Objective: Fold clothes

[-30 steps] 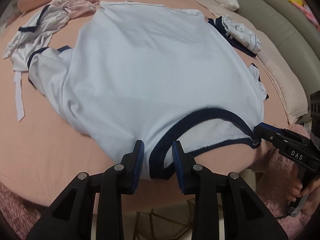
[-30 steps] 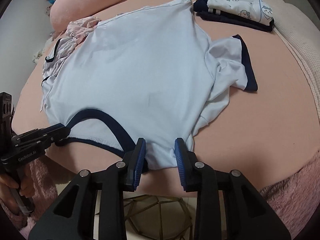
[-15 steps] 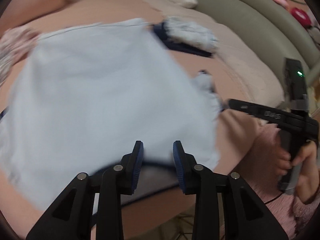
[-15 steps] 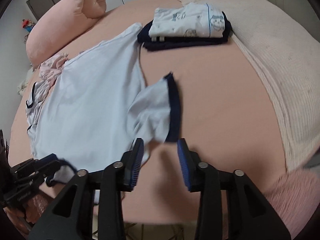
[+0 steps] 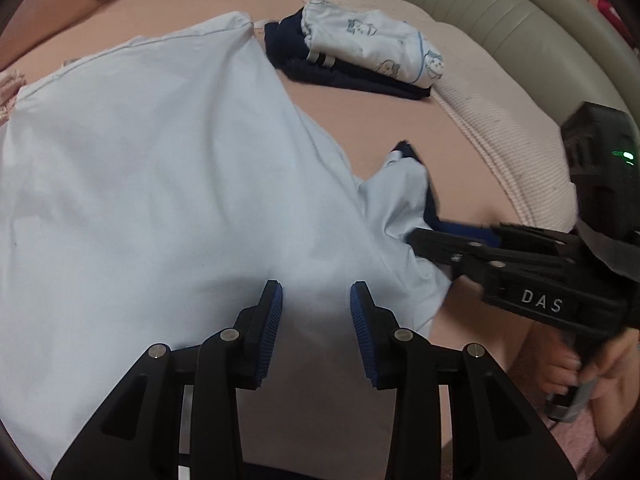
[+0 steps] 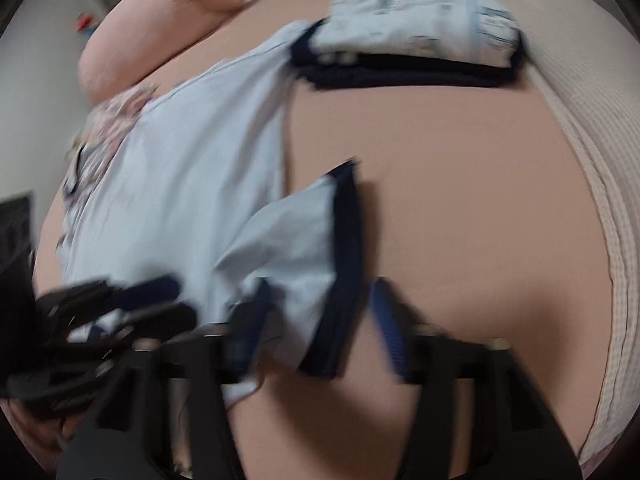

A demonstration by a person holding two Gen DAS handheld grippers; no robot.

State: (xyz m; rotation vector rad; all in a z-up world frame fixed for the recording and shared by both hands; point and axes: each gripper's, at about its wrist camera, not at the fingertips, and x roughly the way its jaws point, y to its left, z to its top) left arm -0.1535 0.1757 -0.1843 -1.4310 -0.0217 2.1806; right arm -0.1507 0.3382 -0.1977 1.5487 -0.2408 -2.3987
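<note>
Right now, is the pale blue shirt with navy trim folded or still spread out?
Mostly spread. The pale blue shirt with navy trim lies flat across the pink bed cover, with only its navy-cuffed sleeve bunched at the side.

Shirt (image 5: 168, 184): pale blue, navy sleeve trim. Folded pile (image 5: 360, 56): white with blue cartoon print, over navy. Sheet (image 6: 460, 200): salmon pink. Gripper pads (image 5: 272, 316): blue.

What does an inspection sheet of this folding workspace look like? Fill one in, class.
Surface: pink bed sheet, mostly smooth.
Job's things: pale blue shirt spread flat; its sleeve sticking out; folded pile beyond.
Clutter: crumpled pink garment at the shirt's far edge.
Tongs: left tongs open above the shirt; right tongs just closing, sleeve between them.
Cables: nothing seen.
Surroundings: pink pillow, grey padded frame.
</note>
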